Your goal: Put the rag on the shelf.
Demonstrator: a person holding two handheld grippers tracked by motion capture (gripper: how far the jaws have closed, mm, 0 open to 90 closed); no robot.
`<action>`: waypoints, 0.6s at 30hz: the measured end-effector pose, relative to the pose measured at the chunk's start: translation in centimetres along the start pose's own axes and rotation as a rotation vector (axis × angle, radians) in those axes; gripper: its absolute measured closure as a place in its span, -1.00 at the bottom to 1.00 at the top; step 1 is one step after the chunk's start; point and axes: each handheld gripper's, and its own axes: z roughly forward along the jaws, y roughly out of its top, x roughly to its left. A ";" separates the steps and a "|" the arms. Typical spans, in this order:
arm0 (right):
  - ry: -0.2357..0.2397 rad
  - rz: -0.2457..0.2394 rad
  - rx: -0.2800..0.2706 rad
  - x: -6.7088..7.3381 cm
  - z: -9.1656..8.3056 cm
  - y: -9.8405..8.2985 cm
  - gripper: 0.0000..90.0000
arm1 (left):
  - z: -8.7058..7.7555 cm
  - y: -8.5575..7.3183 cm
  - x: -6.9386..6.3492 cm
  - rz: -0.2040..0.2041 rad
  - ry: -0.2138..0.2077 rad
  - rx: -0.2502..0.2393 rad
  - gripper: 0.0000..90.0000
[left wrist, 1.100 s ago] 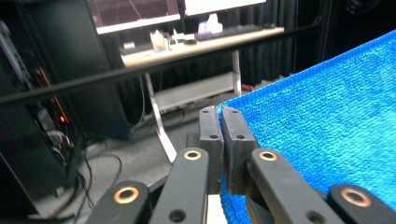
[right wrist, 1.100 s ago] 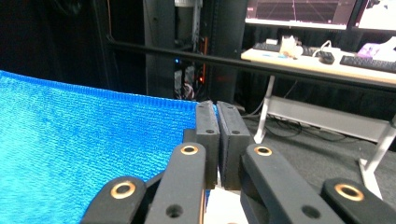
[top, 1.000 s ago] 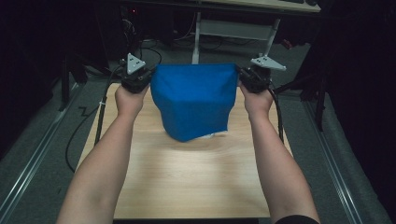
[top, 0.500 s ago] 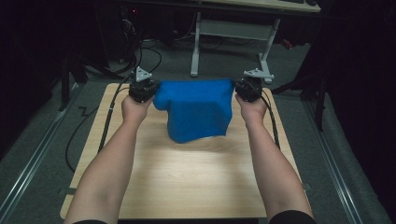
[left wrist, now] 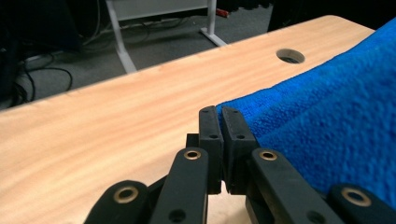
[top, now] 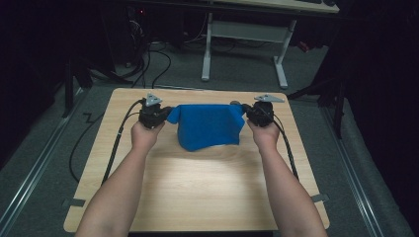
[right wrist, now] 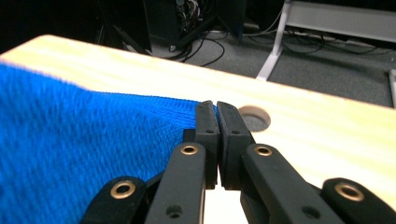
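A blue towel (top: 208, 125) hangs stretched between my two grippers over the far half of the wooden table (top: 197, 187). Its lower edge rests on the tabletop. My left gripper (top: 165, 114) is shut on the towel's left top corner, and in the left gripper view (left wrist: 220, 116) the blue cloth (left wrist: 327, 121) spreads to the right of the closed jaws. At the towel's right top corner my right gripper (top: 245, 112) is also shut on it; in the right gripper view (right wrist: 216, 112) the towel (right wrist: 70, 130) lies to the left of the jaws.
A round cable hole (right wrist: 253, 117) sits in the tabletop near the far edge. Beyond the table stands a white desk frame (top: 244, 44), with cables (top: 158, 59) on the grey floor. Black cables (top: 118, 143) trail from both grippers along the table.
Both hands have come down with the towel, from high above the table to just over it. The towel's lower part now lies on the wood.
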 end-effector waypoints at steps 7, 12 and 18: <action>0.013 -0.003 0.033 0.6 0.1 -1.5 0.98 | 0.6 -1.3 -1.0 -0.018 -0.046 0.031 0.95; 0.019 -0.026 0.065 1.5 0.3 -2.3 0.98 | 0.8 -1.9 -1.5 -0.030 -0.058 0.030 0.95; 0.032 -0.026 0.076 1.9 0.7 -3.3 0.98 | 1.0 -2.7 -1.4 -0.049 -0.058 0.042 0.95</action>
